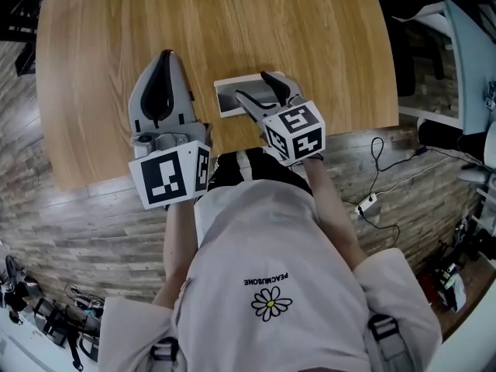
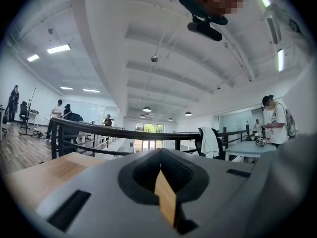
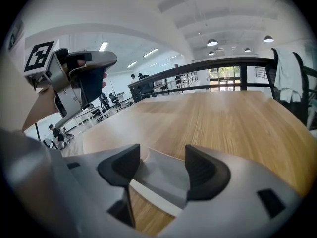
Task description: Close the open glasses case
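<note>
The glasses case is a flat grey tray with a white rim, lying open near the front edge of the wooden table. My right gripper hangs over its right half, open, one jaw on each side of it. In the right gripper view the case shows low between the two dark pads, which hold nothing. My left gripper is to the left of the case, apart from it and tilted upward. In the left gripper view the left gripper is shut on nothing and faces the ceiling.
The table's front edge runs just behind both grippers. A power strip and cables lie on the floor at the right. A chair with a white garment stands beyond the table's far side, near a dark railing.
</note>
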`<state>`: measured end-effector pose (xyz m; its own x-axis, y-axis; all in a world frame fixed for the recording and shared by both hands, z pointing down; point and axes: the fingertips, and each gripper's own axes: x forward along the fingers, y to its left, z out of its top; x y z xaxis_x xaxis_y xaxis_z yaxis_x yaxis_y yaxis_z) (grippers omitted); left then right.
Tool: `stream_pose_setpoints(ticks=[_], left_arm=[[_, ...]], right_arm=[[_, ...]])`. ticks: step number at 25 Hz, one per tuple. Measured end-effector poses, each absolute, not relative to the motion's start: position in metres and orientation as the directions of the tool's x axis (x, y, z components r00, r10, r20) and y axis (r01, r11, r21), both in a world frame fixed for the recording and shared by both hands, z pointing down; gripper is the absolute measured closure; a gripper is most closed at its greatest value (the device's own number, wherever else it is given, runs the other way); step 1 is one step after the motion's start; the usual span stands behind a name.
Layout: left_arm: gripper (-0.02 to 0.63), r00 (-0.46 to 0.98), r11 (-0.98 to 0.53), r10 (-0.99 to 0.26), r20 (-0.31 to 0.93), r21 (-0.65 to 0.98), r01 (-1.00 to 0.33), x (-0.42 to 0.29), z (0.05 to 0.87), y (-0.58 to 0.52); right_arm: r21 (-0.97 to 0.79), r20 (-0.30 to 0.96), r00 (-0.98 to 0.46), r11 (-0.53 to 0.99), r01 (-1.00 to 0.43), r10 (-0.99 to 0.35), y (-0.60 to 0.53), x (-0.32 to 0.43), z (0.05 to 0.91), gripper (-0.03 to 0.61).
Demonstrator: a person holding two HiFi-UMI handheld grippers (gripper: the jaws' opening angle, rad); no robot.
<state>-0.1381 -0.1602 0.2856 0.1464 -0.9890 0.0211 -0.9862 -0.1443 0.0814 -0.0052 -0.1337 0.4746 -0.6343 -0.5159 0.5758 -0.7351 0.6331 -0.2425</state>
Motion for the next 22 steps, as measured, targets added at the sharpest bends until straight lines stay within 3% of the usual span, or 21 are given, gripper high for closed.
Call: stream_pose_setpoints(ticks=[22], left_arm=[[0.597,0.162,-0.159,-0.986,0.023,0.108,-0.981,-0.139,0.295,-0.163]], right_arm=[[-0.293,0.633,-0.623,0.602,-0.743,-0.460,-0.091,0.002,0.485,0.308]])
